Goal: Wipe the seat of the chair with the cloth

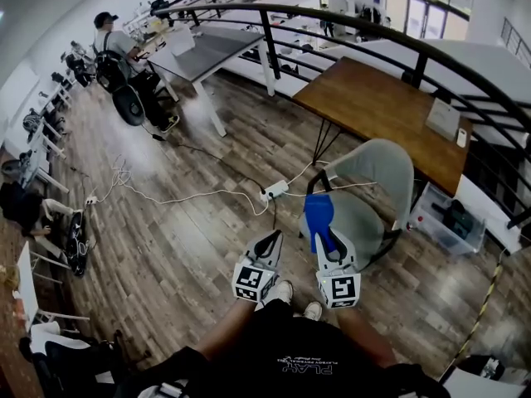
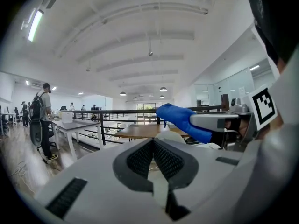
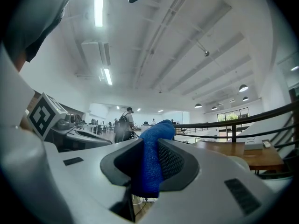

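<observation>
Cloth [image 1: 319, 212], blue with a fine towel-like weave, is pinched between the closed jaws of the right gripper [image 1: 319, 235]. Its crumpled free end sticks out over the front edge of the grey chair [image 1: 377, 172], perhaps without touching the seat. The left gripper [image 1: 271, 239], just beside, has its jaws together on nothing. Below is a wooden plank floor [image 1: 182, 247] with a white power strip [image 1: 275, 191] and cables. Further away stand a brown wooden table [image 1: 373, 106], a black railing [image 1: 332, 16] and a grey desk [image 1: 207, 52].
</observation>
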